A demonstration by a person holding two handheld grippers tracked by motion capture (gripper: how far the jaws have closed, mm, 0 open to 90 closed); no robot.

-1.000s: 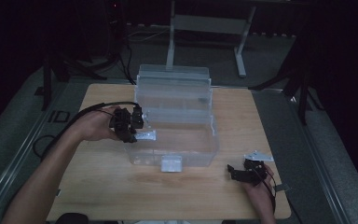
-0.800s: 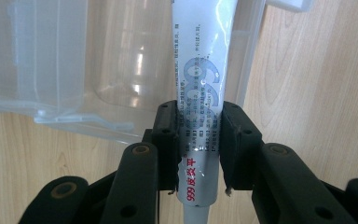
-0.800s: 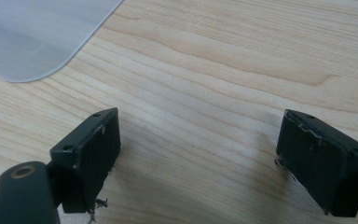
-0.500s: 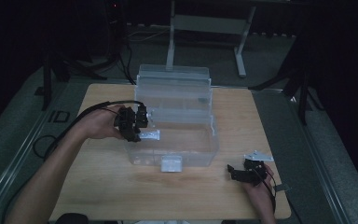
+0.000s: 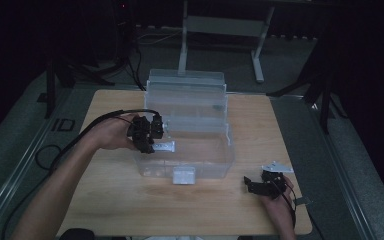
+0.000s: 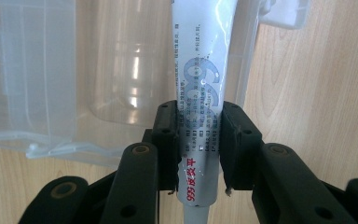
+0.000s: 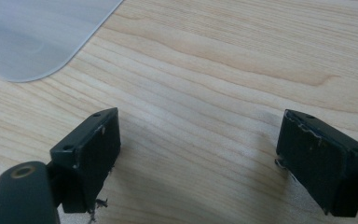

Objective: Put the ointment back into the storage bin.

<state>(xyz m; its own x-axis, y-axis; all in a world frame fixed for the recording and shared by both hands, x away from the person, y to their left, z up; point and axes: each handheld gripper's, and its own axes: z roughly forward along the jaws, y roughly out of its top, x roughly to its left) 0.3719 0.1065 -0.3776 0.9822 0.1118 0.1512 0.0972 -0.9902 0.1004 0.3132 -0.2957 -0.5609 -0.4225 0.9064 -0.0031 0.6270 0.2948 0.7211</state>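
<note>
The left claw (image 6: pixel 198 154) is clamped on a white tube (image 6: pixel 201 93) with red and blue print, holding it over the left wall of the clear plastic box (image 5: pixel 190 125) at the middle of the counter (image 5: pixel 105 200). The right claw (image 7: pixel 198 158) gapes wide and empty, low over bare wood near the counter's front right corner.
</note>
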